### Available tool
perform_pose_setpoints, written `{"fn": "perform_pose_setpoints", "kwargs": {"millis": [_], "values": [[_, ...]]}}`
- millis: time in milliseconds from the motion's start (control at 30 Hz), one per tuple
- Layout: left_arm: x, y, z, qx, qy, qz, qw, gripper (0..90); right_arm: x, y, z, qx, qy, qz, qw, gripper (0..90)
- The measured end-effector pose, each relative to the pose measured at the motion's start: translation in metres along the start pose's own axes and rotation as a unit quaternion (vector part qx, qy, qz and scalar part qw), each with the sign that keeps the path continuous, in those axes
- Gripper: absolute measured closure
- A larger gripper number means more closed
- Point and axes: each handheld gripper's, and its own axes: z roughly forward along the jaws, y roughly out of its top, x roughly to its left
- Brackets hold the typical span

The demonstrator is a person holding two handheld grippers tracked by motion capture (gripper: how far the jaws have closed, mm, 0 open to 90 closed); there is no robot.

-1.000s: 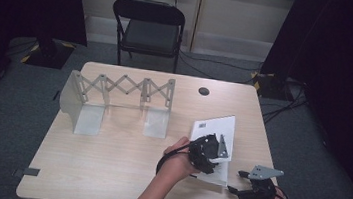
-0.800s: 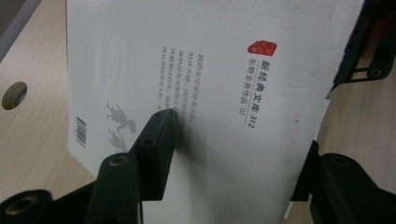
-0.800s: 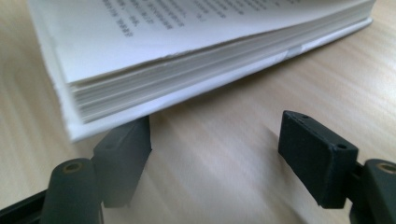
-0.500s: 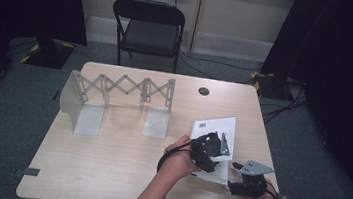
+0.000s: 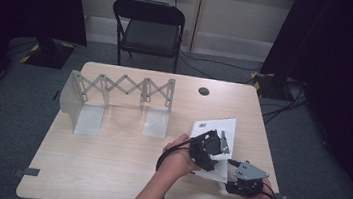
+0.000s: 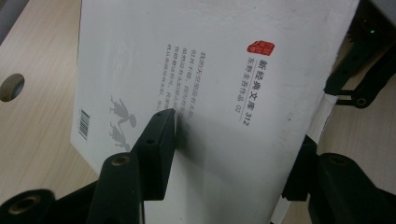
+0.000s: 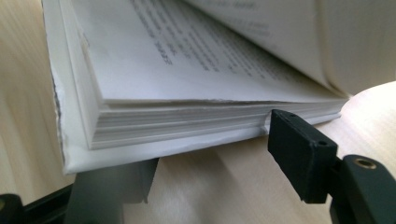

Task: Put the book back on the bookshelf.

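A white paperback book (image 5: 218, 126) lies at the right of the table (image 5: 106, 172). Its cover (image 6: 224, 70) carries a red seal, printed lines and a barcode. My left gripper (image 5: 209, 146) is shut on the raised cover and top pages: one jaw lies on the cover face, the other sits behind its edge (image 6: 233, 135). My right gripper (image 5: 235, 173) sits low at the book's near edge. Its jaws have just been closing and stand open, with the lower page block (image 7: 187, 116) just ahead of them (image 7: 210, 154). The right fingertip (image 7: 285, 126) is at the page edge.
A folding lattice rack (image 5: 120, 85) with two white end plates stands at the back left of the table. A dark round hole (image 5: 204, 91) is at the back right. A black folding chair (image 5: 147, 26) stands beyond the table, and cables lie on the floor at the right.
My right gripper has slid left and slightly up from the table's right front corner to the book's near edge. The left gripper has kept still on the book.
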Motion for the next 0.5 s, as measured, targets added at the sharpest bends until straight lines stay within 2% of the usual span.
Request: {"fn": "perform_pose_setpoints", "kwargs": {"millis": [67,100,200,233,433,500], "values": [[-0.0004,-0.0005,-0.0007,-0.002,0.000,-0.005,1.0000,48.0,-0.0004,0.0014,-0.0007,-0.003,0.001,0.003,1.0000,34.5],[-0.0001,-0.0009,-0.0017,0.004,-0.002,-0.002,1.0000,48.0,0.0004,0.0038,-0.0016,-0.003,-0.007,-0.015,0.9999,33.9],[-0.0005,-0.0016,-0.0019,0.003,-0.001,-0.003,1.0000,48.0,0.0014,0.0045,-0.0015,-0.002,-0.010,-0.026,0.9996,33.5],[0.0003,-0.0015,-0.0027,0.003,-0.003,-0.004,1.0000,48.2,0.0019,0.0049,-0.0016,-0.004,-0.011,-0.020,0.9997,33.3],[0.0011,0.0010,-0.0034,0.006,-0.002,-0.001,1.0000,48.6,0.0037,0.0045,-0.0002,0.000,-0.013,-0.019,0.9997,30.8],[0.0007,0.0017,-0.0027,0.008,-0.002,0.000,1.0000,48.6,0.0037,0.0013,-0.0003,-0.002,-0.013,0.002,0.9999,31.1]]}}
